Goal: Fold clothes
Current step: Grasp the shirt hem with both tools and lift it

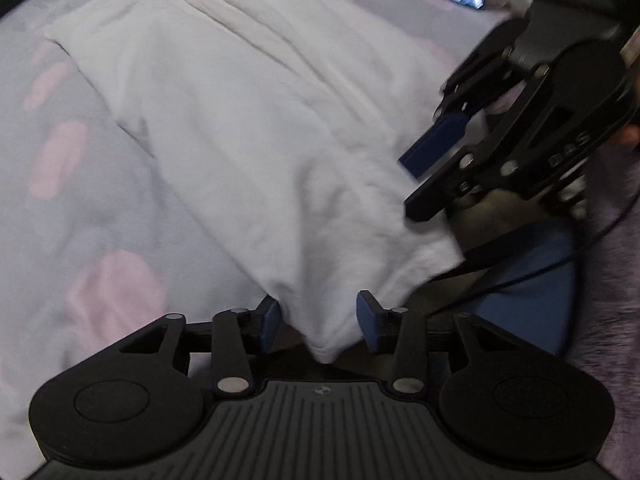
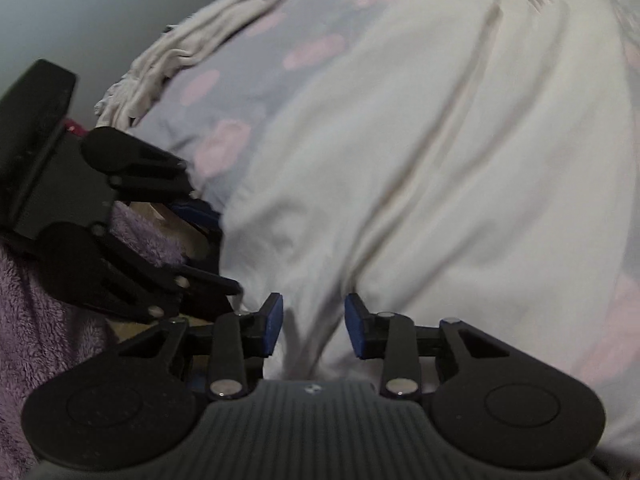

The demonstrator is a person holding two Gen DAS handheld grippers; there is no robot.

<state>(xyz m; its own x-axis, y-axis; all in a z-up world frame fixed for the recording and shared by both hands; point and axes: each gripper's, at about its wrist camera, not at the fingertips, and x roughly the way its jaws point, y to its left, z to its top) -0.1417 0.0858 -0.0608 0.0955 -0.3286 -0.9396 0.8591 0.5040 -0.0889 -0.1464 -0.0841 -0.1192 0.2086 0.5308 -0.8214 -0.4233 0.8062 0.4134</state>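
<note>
state: my left tool (image 1: 318,322) and right tool (image 2: 314,326) each have white garment (image 1: 248,152) bunched between the pads, grip unconfirmed, cannot tell | place: on bed (image 1: 60,208) | risk: 1 corner slips, fold skews

Home bedroom, pink-spotted grey bedsheet (image 1: 60,168), fluffy purple blanket (image 2: 24,312)

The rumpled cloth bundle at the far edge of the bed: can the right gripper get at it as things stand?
Probably not yet. The right gripper has the white garment between its fingers, and the bundle lies well beyond, across open bedspread. Nothing blocks the path.
</note>
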